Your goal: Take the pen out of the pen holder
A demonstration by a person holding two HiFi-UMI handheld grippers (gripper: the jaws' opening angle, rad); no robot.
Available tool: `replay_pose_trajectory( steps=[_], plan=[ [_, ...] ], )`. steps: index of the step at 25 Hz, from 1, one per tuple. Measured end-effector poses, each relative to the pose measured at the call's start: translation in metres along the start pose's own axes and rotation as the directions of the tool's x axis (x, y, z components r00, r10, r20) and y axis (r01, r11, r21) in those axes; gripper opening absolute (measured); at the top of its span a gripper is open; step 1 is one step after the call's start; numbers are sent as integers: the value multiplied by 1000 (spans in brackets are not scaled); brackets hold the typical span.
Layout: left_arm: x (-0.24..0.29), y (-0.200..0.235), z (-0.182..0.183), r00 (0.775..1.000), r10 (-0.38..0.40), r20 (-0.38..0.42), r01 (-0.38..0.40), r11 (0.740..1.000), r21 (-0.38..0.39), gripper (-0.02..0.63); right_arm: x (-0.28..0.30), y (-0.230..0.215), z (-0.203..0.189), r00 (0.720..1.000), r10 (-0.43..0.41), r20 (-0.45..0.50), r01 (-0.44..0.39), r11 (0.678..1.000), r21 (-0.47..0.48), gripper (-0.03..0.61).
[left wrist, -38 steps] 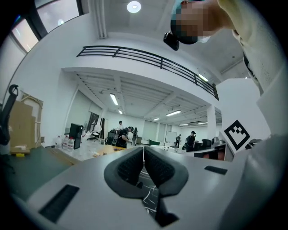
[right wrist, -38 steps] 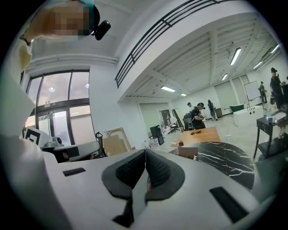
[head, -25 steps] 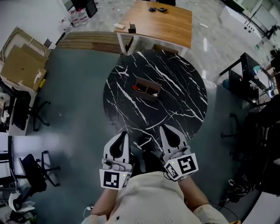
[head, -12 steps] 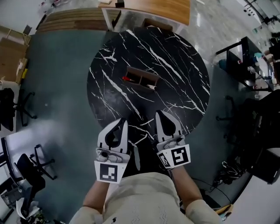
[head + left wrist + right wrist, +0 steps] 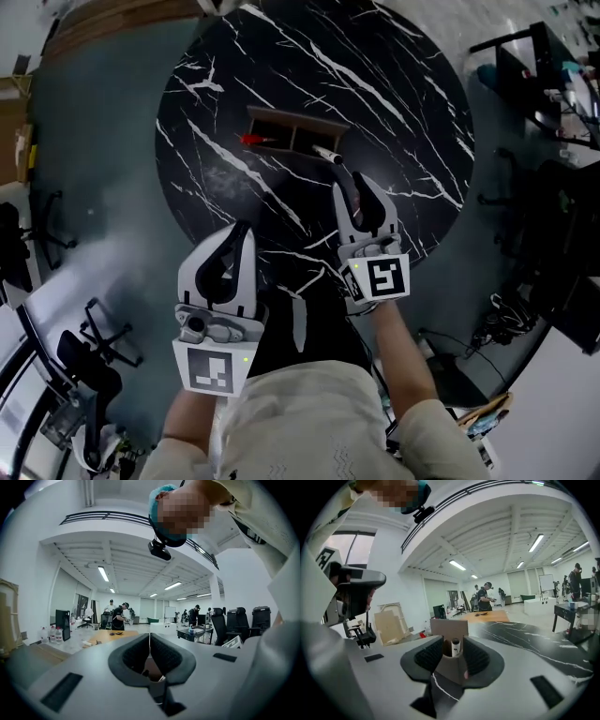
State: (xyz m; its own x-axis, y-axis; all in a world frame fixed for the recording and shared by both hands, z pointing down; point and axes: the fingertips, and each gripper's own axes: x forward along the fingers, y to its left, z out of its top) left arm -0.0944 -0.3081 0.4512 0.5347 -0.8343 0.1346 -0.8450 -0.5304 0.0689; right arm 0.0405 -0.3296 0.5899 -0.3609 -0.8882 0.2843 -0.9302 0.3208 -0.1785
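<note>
The right claw is spread open and holds nothing. In the right gripper view the pale end of the white pen shows in the gap between its jaws, with free space on both sides, so I see no contact. This white pen stands in the right compartment of the brown pen holder and leans out over the near rim toward the claw. Its lower part is hidden inside the holder. The left compartment holds a red pen, of which only a short part can be seen. The pen holder stands on the round black surface with white veins, just ahead of the right claw. The left claw hangs over the near edge of the surface, well apart from the holder. Its jaws are pressed together with nothing between them; a small brown shape below the pads is too unclear to name.
</note>
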Motion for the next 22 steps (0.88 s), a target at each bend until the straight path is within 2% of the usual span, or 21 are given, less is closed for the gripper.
replay_pose_trajectory(
  steps=[4,9,13,18,22],
  plan=[
    [6,7,-13,999,-34,-26,34,999,0,17,18,-8,-17,1000,-30,-8,30,999,24,115],
    [10,16,-27,998,-36,-44,35,999,-17,17,37,-7,-29,998,-57,-23,58,998,21,115],
    [12,20,-35,998,-34,-62,32,999,-31,17,47,-9,-28,995,-97,-21,97,995,20,115],
    [9,26,-40,997,-30,-76,27,999,-47,17,59,1,-28,996,-90,-26,90,996,6,97],
    [7,32,-40,997,-21,-74,18,999,-44,17,58,3,-21,994,-107,-22,108,994,33,91]
  ],
)
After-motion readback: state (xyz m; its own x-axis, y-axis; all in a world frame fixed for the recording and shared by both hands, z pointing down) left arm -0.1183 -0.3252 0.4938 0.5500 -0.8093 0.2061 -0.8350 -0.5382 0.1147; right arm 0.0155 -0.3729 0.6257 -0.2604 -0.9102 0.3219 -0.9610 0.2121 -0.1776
